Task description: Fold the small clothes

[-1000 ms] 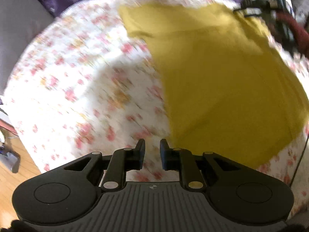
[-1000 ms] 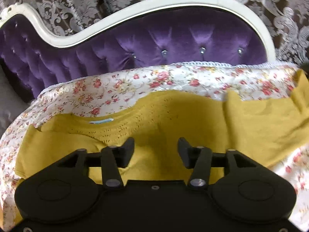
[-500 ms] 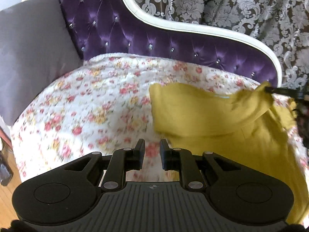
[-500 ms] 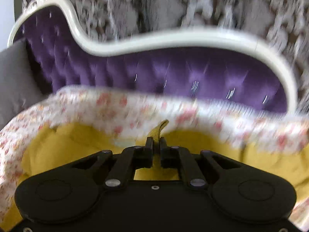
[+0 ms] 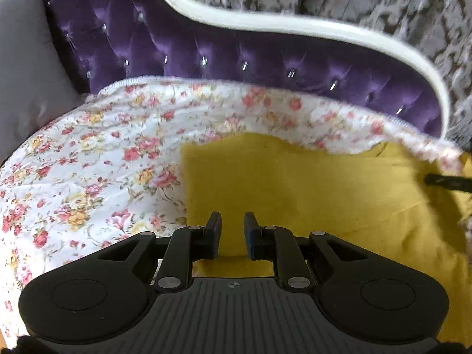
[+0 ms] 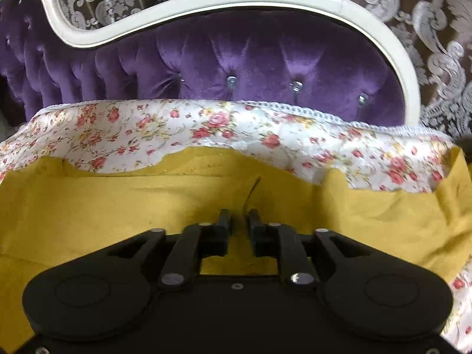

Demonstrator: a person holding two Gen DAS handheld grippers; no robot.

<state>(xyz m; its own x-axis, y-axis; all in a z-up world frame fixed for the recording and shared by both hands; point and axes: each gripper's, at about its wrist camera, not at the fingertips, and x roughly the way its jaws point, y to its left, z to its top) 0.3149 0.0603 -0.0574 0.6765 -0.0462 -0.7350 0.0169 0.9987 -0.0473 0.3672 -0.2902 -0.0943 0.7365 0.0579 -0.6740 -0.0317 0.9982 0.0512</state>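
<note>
The mustard-yellow top (image 6: 118, 206) lay flat and a bit creased on the floral cover (image 6: 206, 124). The left gripper (image 5: 232, 221) sat narrowly parted and empty, and the right gripper (image 6: 238, 216) was opening, nothing pinched.

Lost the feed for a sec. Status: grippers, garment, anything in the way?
Left gripper open, empty, over the yellow garment. Right gripper opening, nothing pinched. Garment flat on the floral cover. No obstruction in view.

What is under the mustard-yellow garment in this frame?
The yellow garment lies flat on a floral quilted cover, which shows around its left and far edges. What the cover hides beneath the garment cannot be seen. Behind stands a purple tufted backrest.
</note>
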